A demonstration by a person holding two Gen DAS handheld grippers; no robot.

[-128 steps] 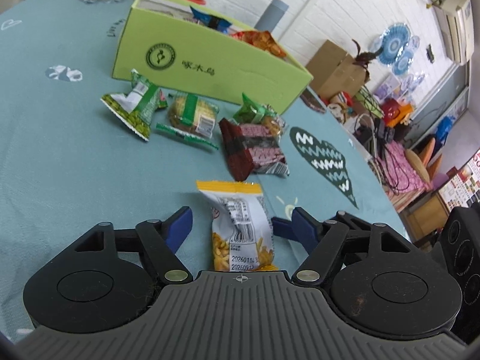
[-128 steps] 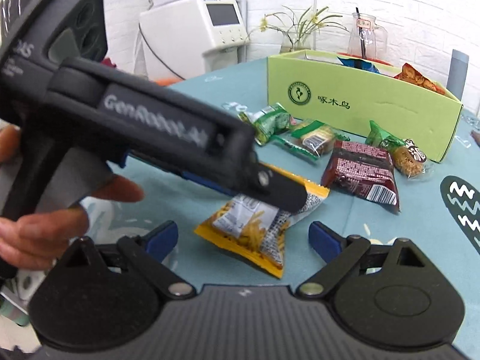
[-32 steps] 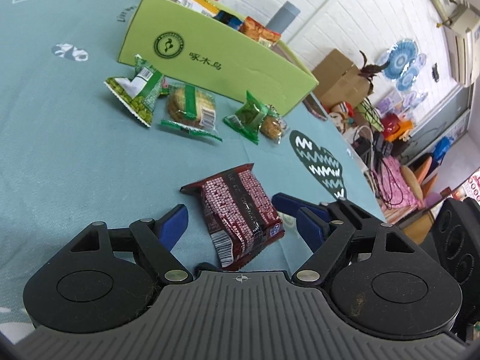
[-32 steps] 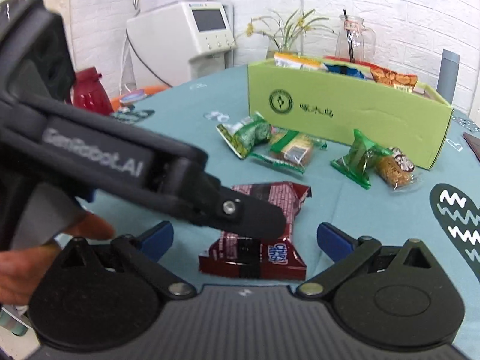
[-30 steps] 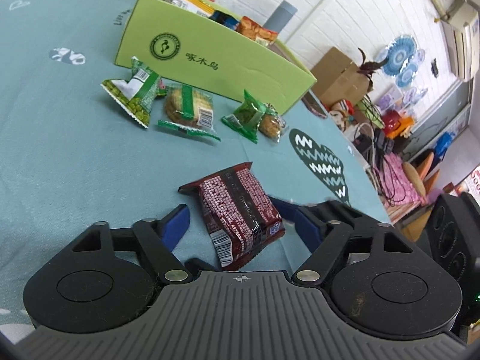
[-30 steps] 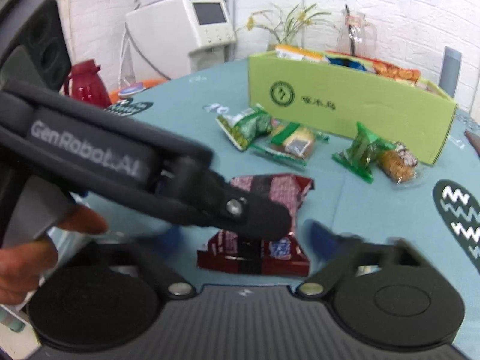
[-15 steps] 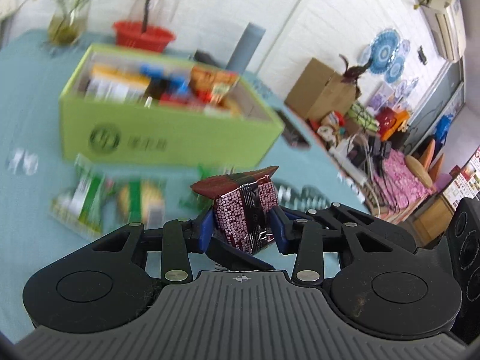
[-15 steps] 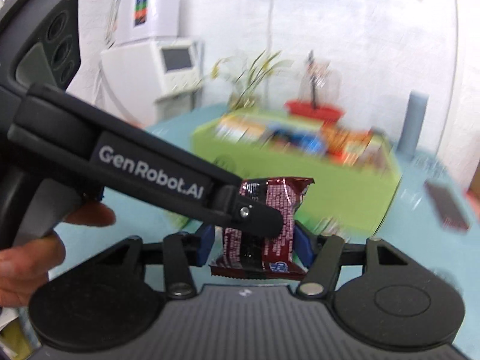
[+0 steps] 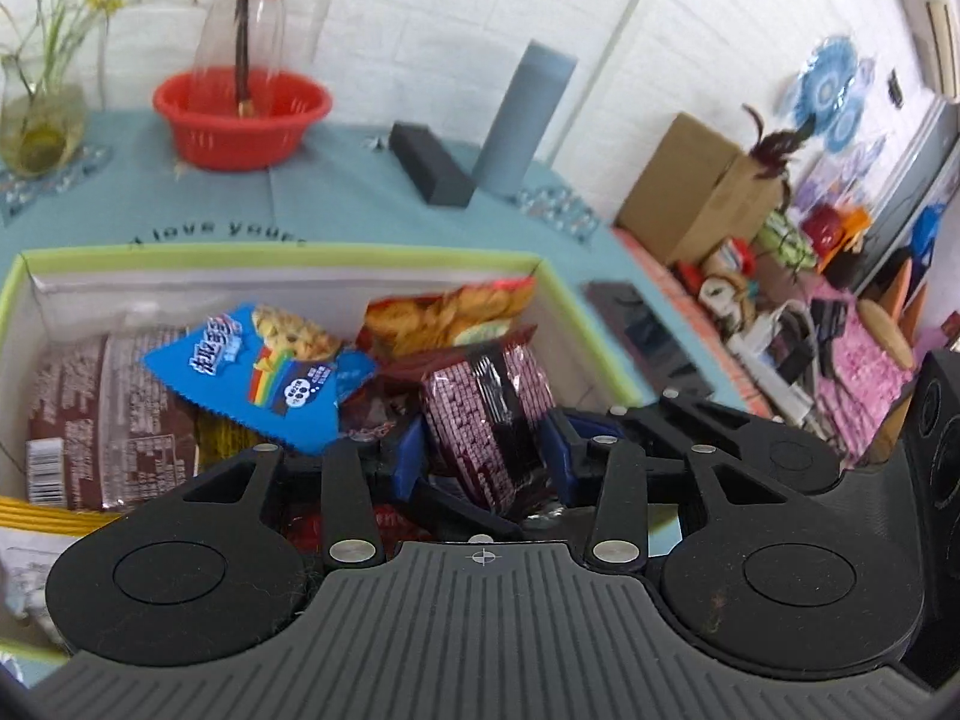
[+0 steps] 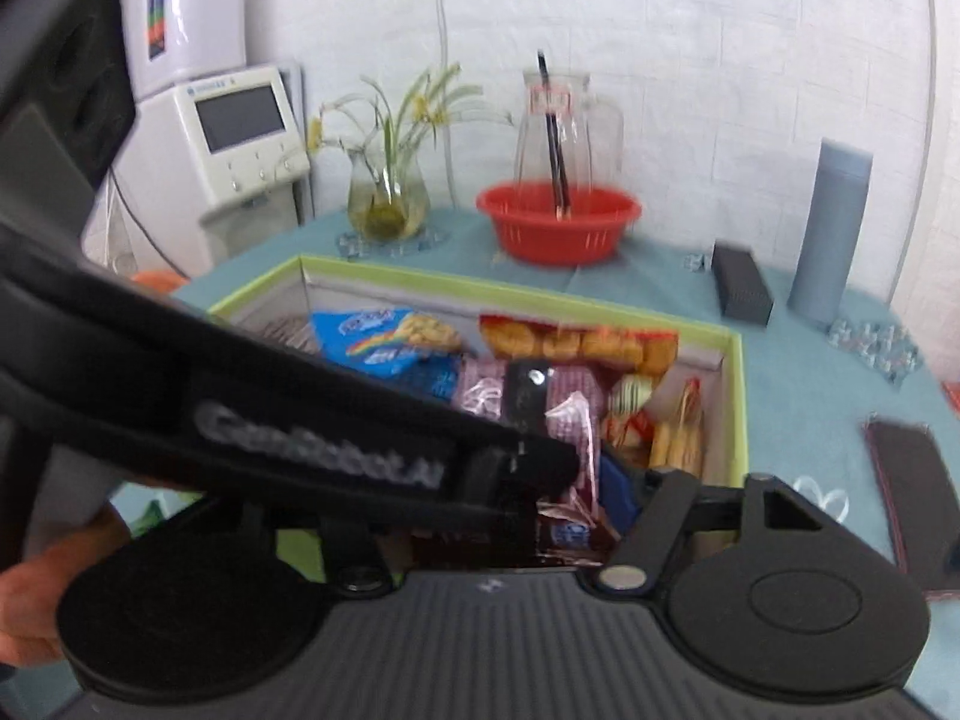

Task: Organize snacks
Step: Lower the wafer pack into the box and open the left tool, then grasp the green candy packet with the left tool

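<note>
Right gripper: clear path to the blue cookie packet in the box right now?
Probably not. The left gripper crosses in front of the right gripper, and the dark red snack pack sits between both, blocking the way to the blue cookie packet.

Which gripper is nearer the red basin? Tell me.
Neither, as far as these views settle. The left gripper and right gripper meet at the same dark red snack pack over the green box; the red basin sits beyond the box.
</note>
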